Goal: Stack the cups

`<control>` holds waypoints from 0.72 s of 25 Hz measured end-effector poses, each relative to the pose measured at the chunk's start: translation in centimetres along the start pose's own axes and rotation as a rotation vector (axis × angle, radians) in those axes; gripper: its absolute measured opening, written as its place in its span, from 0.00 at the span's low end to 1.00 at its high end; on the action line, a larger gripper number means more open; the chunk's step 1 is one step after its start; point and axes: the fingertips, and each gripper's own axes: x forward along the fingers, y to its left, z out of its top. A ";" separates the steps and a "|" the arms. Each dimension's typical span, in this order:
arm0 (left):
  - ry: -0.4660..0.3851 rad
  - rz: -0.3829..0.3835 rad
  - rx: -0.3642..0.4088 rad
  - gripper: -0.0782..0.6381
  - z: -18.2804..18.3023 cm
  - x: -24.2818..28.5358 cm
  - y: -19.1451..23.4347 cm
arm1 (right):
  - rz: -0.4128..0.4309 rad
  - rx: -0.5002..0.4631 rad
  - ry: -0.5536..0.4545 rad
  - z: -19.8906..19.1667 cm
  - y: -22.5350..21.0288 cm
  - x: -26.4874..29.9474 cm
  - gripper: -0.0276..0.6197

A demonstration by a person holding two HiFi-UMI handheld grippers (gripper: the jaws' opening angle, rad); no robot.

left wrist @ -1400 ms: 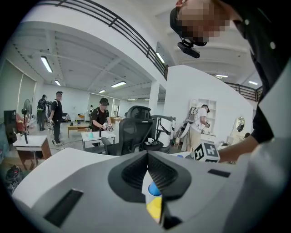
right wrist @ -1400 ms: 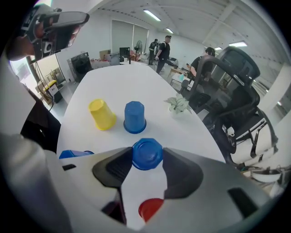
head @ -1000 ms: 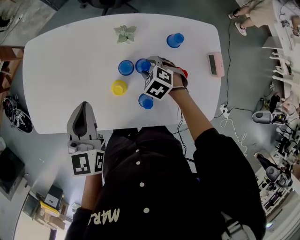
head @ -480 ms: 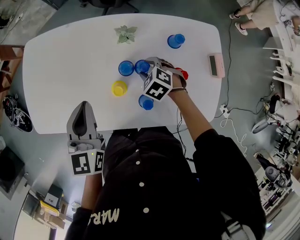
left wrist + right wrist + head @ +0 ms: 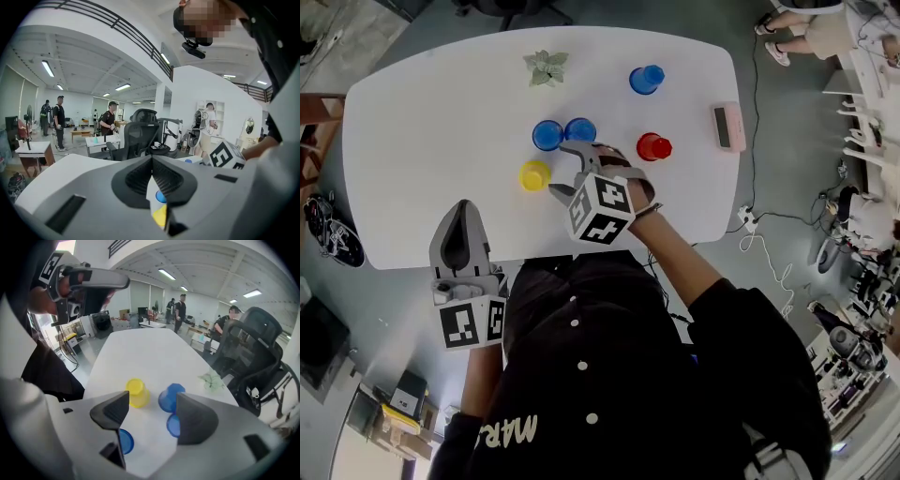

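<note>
Your right gripper [image 5: 567,170]: jaws have just been opening and are wide apart, with only bare white table [image 5: 422,150] between them. There's open room toward the left edge. Yellow cup [image 5: 534,174] sits just ahead, upside down. Two blue cups [image 5: 547,134] stand beside the far jaw, red cup [image 5: 653,146] to the right. Left gripper [image 5: 461,210] is closed and empty at the near edge. Shirt print [image 5: 511,431] partly reads MAR.

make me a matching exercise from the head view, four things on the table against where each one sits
Things:
1. yellow plastic cup
2. red plastic cup
3. small green plant
4. pink rectangular device

Places, as the head view shows them:
A. by the white table's right edge
B. just left of the right gripper
C. near the table's far edge, top of the picture
D. between the right gripper and the thing by the right edge

Pairs: 1-B; 2-D; 3-C; 4-A
</note>
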 end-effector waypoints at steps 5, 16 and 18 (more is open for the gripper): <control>-0.004 -0.009 0.005 0.12 0.3 -0.2 -0.3 | 0.068 -0.085 0.024 1.2 4.3 3.3 0.53; 0.006 0.002 0.005 0.12 -0.1 -1.2 0.1 | 0.023 -0.085 0.086 -0.1 5.0 6.7 0.37; 0.003 -0.002 0.010 0.12 0.0 -1.1 0.1 | 0.019 -0.049 0.058 0.5 4.7 5.5 0.37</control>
